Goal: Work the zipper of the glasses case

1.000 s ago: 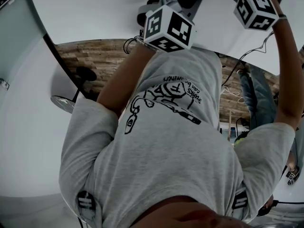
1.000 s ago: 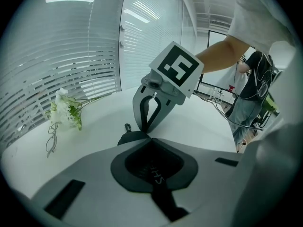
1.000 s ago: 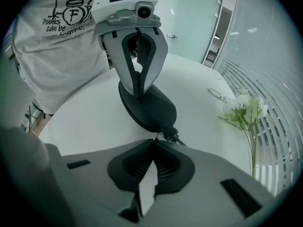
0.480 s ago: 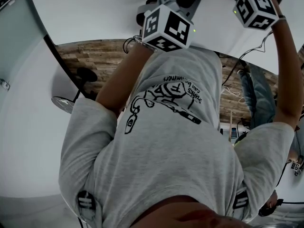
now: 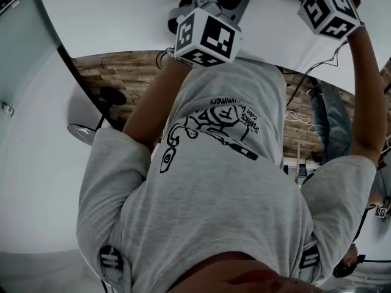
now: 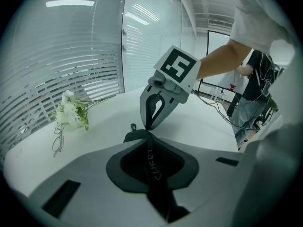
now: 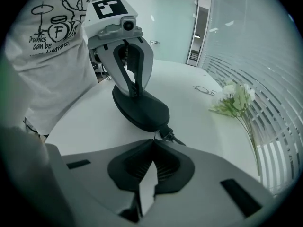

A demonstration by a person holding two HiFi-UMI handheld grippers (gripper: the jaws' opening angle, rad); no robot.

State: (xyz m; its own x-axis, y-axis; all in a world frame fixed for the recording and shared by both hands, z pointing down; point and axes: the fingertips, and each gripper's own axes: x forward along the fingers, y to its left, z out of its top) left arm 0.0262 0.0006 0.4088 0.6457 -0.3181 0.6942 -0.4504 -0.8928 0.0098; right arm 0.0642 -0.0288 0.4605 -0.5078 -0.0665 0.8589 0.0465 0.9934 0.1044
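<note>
The black glasses case (image 7: 142,109) lies on the white table (image 7: 203,126). My left gripper (image 7: 132,91) clamps its far end in the right gripper view. In the left gripper view the case (image 6: 150,160) fills the shut jaws of that gripper (image 6: 142,134). My right gripper (image 7: 153,141) is shut at the case's near tip, on the zipper pull (image 7: 166,134), whose cord trails to the right. The left gripper view shows the right gripper (image 6: 149,125) from the front, a small pull loop (image 6: 133,126) beside it. In the head view only the marker cubes show, left (image 5: 204,38) and right (image 5: 330,8).
White flowers (image 7: 234,98) (image 6: 71,113) lie on the table, with a pair of eyeglasses (image 7: 204,90) (image 6: 57,143) next to them. Cables (image 6: 215,98) run off the table's edge. The person's grey T-shirt (image 5: 220,188) fills the head view.
In the head view the left gripper's cube has shifted a little to the left. The right cube has barely moved.
</note>
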